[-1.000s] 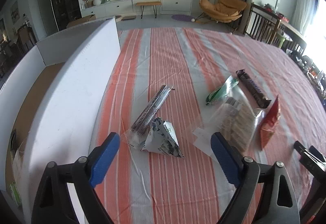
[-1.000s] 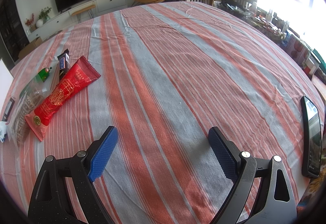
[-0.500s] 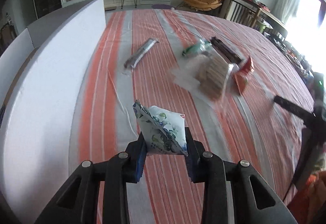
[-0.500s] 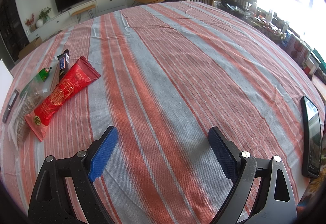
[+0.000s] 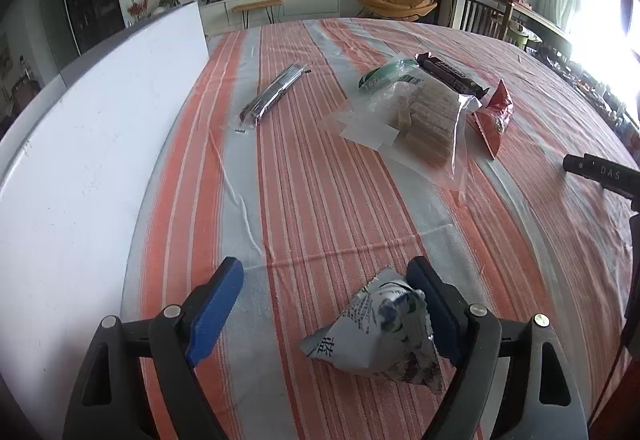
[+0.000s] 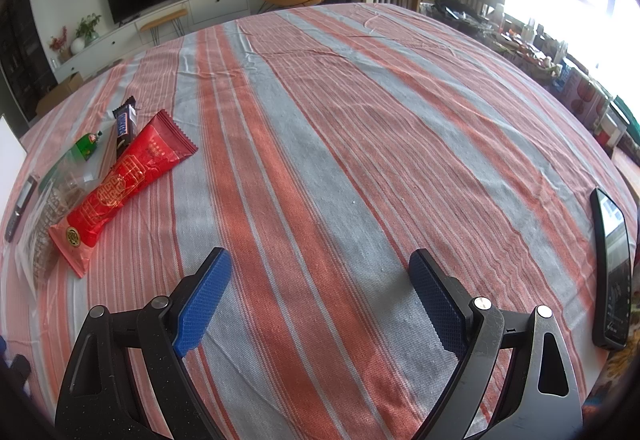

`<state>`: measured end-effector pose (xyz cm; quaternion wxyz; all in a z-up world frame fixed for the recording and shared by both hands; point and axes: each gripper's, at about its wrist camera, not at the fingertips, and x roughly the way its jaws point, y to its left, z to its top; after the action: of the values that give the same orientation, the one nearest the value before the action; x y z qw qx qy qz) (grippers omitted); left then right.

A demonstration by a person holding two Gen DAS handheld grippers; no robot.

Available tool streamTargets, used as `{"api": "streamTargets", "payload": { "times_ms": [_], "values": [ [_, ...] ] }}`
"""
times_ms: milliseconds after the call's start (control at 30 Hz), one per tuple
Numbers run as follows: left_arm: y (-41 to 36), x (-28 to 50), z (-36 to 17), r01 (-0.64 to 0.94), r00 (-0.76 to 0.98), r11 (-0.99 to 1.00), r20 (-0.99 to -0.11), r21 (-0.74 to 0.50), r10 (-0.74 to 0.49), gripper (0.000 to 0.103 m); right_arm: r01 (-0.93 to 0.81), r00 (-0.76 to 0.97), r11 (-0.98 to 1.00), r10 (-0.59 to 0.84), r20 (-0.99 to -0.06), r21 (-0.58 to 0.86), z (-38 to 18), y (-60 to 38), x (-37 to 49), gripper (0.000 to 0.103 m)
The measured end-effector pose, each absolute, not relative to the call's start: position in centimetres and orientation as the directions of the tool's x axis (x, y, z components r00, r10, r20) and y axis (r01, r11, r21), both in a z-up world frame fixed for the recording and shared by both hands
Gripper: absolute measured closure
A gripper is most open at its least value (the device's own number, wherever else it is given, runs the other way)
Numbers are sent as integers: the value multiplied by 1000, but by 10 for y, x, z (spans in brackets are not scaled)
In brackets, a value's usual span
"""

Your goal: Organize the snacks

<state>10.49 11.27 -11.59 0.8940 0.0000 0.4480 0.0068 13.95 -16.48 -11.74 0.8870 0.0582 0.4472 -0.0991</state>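
Note:
My left gripper (image 5: 324, 304) is open; a white and green snack packet (image 5: 380, 336) lies on the striped cloth between its jaws, against the right finger. Farther off lie a long silver stick pack (image 5: 276, 91), a clear bag of biscuits (image 5: 416, 119), a green packet (image 5: 380, 73), a dark chocolate bar (image 5: 450, 73) and a red packet (image 5: 494, 115). My right gripper (image 6: 320, 292) is open and empty over bare cloth. The red packet (image 6: 120, 187), chocolate bar (image 6: 126, 123) and green packet (image 6: 86, 145) lie to its far left.
A white box wall (image 5: 88, 143) runs along the table's left side. A black phone (image 6: 612, 268) lies at the table's right edge. The right gripper's handle (image 5: 600, 171) shows at the right of the left wrist view. Chairs and a side table stand beyond.
My left gripper was shut on the white and green packet half a second ago; it is now open and the packet rests on the cloth nearer the front. The right gripper has not moved.

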Motion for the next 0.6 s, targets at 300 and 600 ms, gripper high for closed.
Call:
{"api": "streamTargets", "payload": {
  "times_ms": [300, 600],
  "values": [
    [114, 106, -119, -21, 583, 1000, -812, -2, 11, 6, 228, 580, 974, -124, -805, 15, -117, -165, 140, 10],
    [113, 107, -120, -24, 570, 1000, -821, 0, 14, 0, 227, 580, 974, -122, -805, 16, -117, -165, 140, 10]
  ]
}}
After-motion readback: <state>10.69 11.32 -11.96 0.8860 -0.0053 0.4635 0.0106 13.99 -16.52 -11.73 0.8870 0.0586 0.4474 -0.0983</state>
